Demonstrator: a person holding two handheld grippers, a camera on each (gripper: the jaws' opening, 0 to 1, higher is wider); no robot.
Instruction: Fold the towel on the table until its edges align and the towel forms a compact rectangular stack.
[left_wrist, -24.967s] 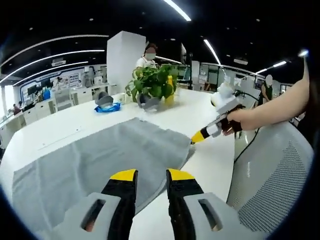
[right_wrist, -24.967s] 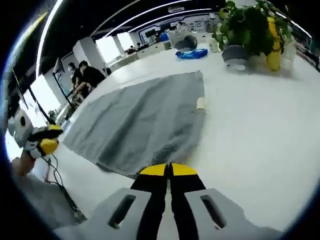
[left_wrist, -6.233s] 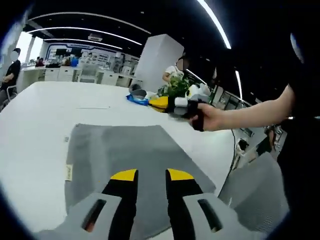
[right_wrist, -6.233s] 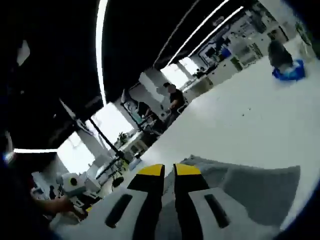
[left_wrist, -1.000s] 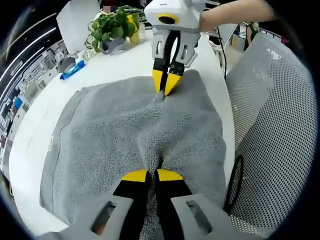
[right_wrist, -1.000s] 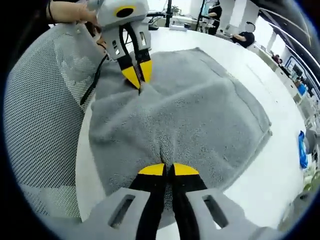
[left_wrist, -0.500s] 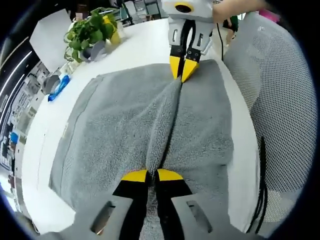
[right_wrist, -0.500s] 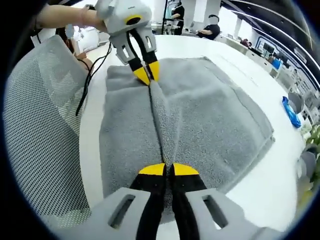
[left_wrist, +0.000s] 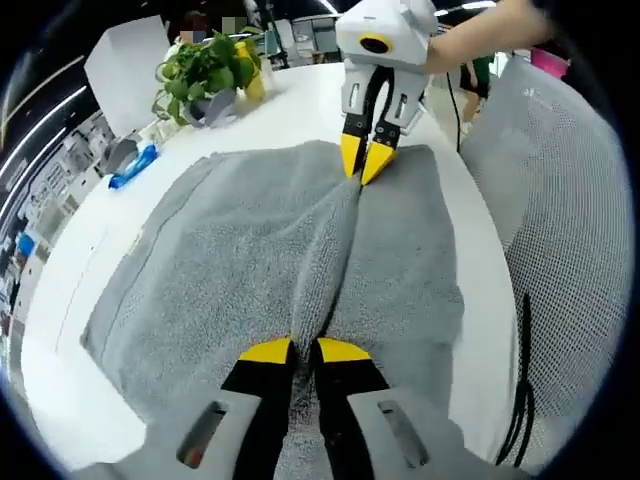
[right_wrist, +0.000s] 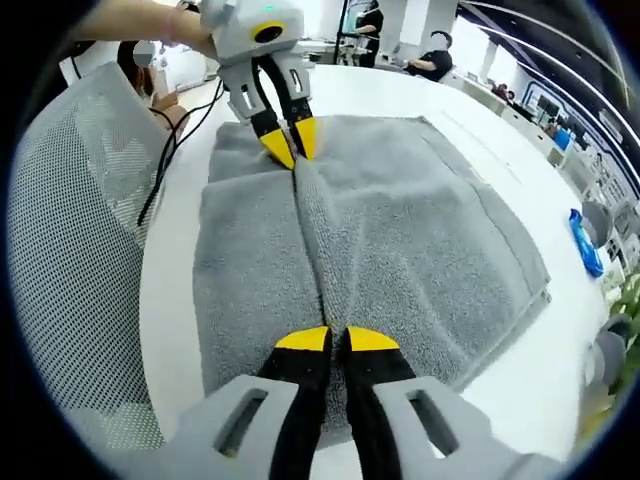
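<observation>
The scene is a large open office with long light strips on a dark ceiling, and the work is done on a wide white table (left_wrist: 290, 95) that has a rounded edge. A grey mesh chair (left_wrist: 570, 250) stands just beside this edge, and a black cable (left_wrist: 522, 400) hangs down between the chair and the table. On the table lies the grey towel (left_wrist: 220, 250), spread flat on most of its area, close to the edge where the chair is. Along its middle a narrow ridge of cloth is raised from the surface, running in a straight line from one gripper to the other. In the left gripper view, the left gripper (left_wrist: 304, 350) is at the near end of this ridge, its yellow-tipped jaws pressed together on the towel fold. At the far end, the right gripper (left_wrist: 363, 163) comes down from above, held by a hand (left_wrist: 480, 35), and its jaws are also closed on the raised cloth. The right gripper view shows the same from the other side: the right gripper (right_wrist: 336, 340) pinches the ridge near the bottom, and the left gripper (right_wrist: 284, 143) pinches it at the far end. Beyond the towel, a green plant in a pot (left_wrist: 205, 75) stands on the table with a yellow object (left_wrist: 247, 82) beside it, and a blue object (left_wrist: 132, 168) lies well apart from the towel. Some people (right_wrist: 432, 55) are in the background of the room.
</observation>
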